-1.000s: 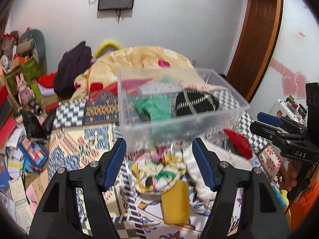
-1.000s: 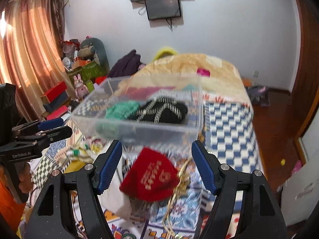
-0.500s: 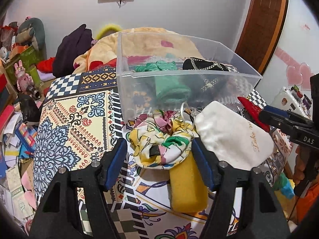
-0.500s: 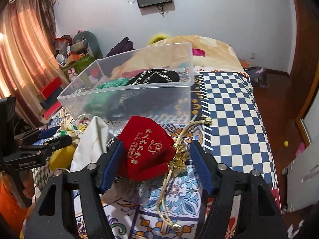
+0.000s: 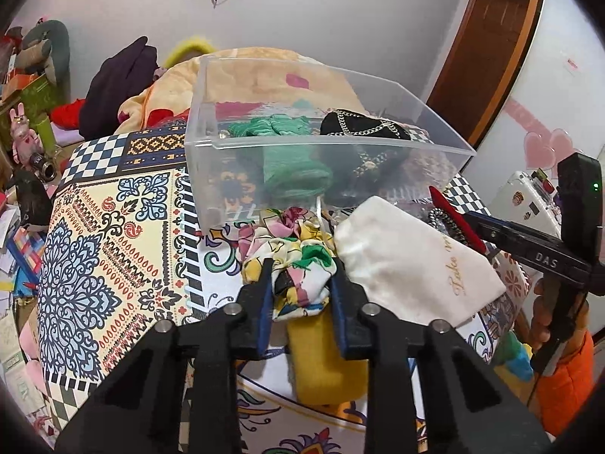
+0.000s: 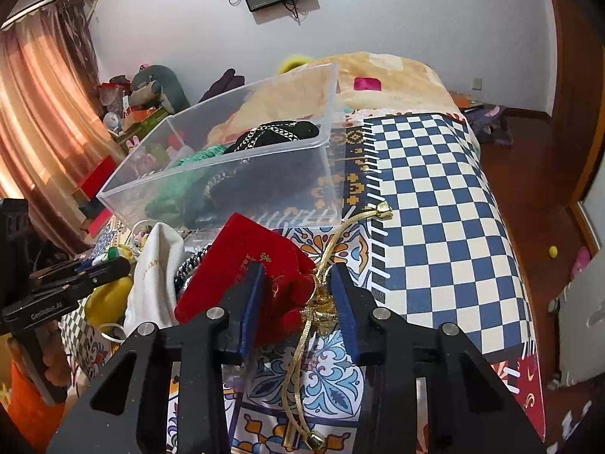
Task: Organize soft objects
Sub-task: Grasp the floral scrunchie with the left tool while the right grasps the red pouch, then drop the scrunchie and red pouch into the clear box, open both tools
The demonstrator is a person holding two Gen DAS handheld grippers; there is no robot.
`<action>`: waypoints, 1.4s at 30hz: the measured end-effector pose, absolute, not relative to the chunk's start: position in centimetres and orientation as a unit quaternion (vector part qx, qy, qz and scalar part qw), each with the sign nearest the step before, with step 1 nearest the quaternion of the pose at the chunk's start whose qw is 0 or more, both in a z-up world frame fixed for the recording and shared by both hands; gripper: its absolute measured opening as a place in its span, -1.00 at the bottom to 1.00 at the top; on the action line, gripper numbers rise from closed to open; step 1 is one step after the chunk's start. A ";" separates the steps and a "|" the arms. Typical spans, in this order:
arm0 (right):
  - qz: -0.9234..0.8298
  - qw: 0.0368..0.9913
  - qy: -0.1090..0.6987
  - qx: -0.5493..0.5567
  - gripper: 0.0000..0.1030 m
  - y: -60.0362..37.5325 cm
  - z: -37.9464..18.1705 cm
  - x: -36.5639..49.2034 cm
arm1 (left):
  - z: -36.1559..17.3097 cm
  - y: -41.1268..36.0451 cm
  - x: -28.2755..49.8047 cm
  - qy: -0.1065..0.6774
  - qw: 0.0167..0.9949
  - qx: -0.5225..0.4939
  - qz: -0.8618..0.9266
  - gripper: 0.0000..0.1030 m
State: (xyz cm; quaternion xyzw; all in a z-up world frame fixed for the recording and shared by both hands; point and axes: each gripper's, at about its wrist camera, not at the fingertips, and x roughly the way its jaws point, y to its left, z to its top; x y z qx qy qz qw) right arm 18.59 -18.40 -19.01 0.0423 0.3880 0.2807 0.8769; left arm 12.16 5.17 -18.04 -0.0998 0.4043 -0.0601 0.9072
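We had both tongs closed on cloth beside the clear bin (image 5: 302, 143): left gripper (image 5: 300, 287) pinching the floral scrunchie (image 5: 295, 265), right gripper (image 6: 297, 295) the red pouch (image 6: 242, 265). Next, probably, lifting both over the bin's near wall.

The bin (image 5: 325, 159) sits on the bed (image 5: 113, 234), holding two bags. Before it lie the scarf (image 5: 298, 265), pouch (image 5: 412, 261) beside, sponge (image 5: 325, 363) nearest

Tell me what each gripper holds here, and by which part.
Left gripper pinches the floral scrunchie at its near edge. Right gripper grips the red pouch at its gathered neck, by the gold cord.
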 end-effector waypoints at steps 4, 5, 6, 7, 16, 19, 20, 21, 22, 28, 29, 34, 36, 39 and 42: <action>0.271 0.882 0.384 0.030 -0.51 -18.3 -18.6 18.3 | -17.2 5.3 11.3 0.395 0.912 -0.099 -0.057 -0.68; 0.265 0.886 0.380 0.022 -0.51 -18.2 -18.5 18.1 | -17.0 5.5 11.2 0.391 0.913 -0.100 -0.058 -0.68; 0.262 0.888 0.377 0.014 -0.51 -18.1 -18.3 17.9 | -16.7 5.5 10.9 0.387 0.915 -0.100 -0.058 -0.70; 0.257 0.890 0.376 0.008 -0.51 -18.0 -18.2 17.9 | -16.2 5.6 10.5 0.381 0.918 -0.099 -0.057 -0.70; 0.242 0.884 0.399 0.018 -0.12 -18.8 -19.3 18.8 | -13.2 5.5 8.8 0.342 0.933 -0.096 -0.061 -0.71; 0.243 0.885 0.396 0.018 -0.27 -19.1 -19.4 18.6 | -12.2 5.2 8.4 0.331 0.937 -0.093 -0.065 -0.71; 0.243 0.885 0.396 0.017 -0.32 -19.1 -19.4 18.5 | -12.0 5.2 8.5 0.329 0.938 -0.092 -0.066 -0.71; 0.245 0.886 0.393 0.018 -0.37 -19.2 -19.4 18.4 | -11.7 5.1 8.4 0.326 0.939 -0.092 -0.067 -0.71; 0.245 0.887 0.391 0.020 -0.40 -19.3 -19.3 18.3 | -11.6 5.0 8.5 0.323 0.939 -0.091 -0.069 -0.71; 0.247 0.899 0.362 0.017 -0.54 -20.1 -17.5 17.2 | -11.6 4.9 8.7 0.317 0.942 -0.086 -0.062 -0.71; 0.248 0.901 0.356 0.017 -0.54 -20.3 -17.1 17.1 | -11.9 4.9 8.8 0.320 0.942 -0.086 -0.061 -0.71; 0.257 0.910 0.324 0.011 -0.54 -20.3 -14.9 15.9 | -14.2 5.2 9.4 0.349 0.930 -0.093 -0.066 -0.71; 0.265 0.911 0.316 0.008 -0.54 -19.9 -14.3 15.4 | -15.2 5.3 9.8 0.365 0.924 -0.094 -0.063 -0.71; 0.275 0.912 0.305 -0.006 -0.54 -18.7 -13.7 14.9 | -16.3 5.8 10.2 0.382 0.914 -0.114 -0.070 -0.71; 0.285 0.911 0.299 -0.013 -0.54 -17.7 -13.4 14.8 | -16.5 6.2 10.2 0.386 0.909 -0.134 -0.082 -0.60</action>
